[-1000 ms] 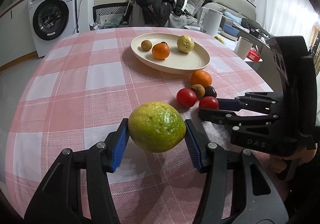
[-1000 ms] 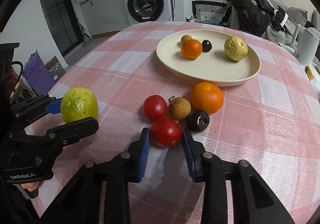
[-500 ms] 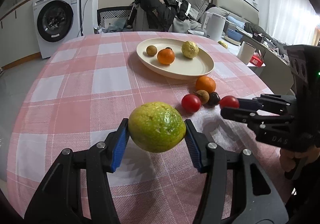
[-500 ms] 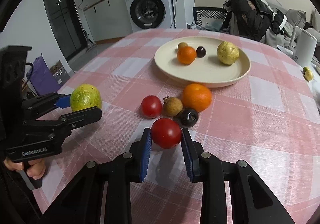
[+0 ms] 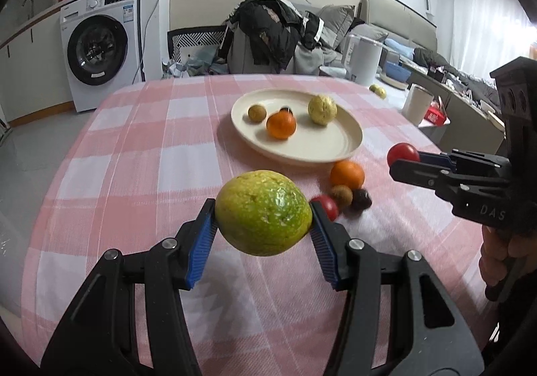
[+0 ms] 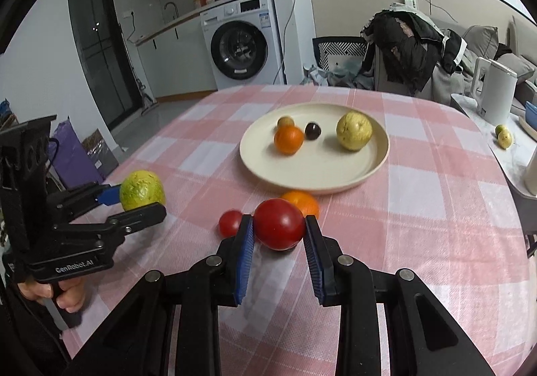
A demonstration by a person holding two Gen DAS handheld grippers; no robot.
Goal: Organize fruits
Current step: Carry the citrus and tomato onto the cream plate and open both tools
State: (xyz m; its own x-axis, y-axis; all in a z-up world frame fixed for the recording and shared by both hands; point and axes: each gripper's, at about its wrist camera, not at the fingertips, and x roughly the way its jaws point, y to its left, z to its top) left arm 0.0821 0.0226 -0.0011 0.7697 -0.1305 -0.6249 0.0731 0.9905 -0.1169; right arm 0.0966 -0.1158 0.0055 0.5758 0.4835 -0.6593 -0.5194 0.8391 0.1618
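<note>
A big yellow-green guava with pale speckled skin point(image 5: 263, 213) hangs above the pink-and-white checked tablecloth point(image 5: 141, 154), pinched between the blue pads of the left gripper point(image 5: 262, 231). Beside it, the right gripper point(image 6: 279, 231) is clamped on a smooth, glossy red tomato point(image 6: 279, 223), also held clear of the cloth. Just beyond sit a second small red tomato point(image 6: 230, 222), an orange point(image 5: 347, 174), a brown round fruit point(image 5: 341, 196) and a dark one point(image 5: 361, 199), huddled near the cream round plate point(image 6: 315, 174), which carries a pale yellow guava point(image 6: 354, 131), another orange point(image 6: 288, 140) and two small fruits.
</note>
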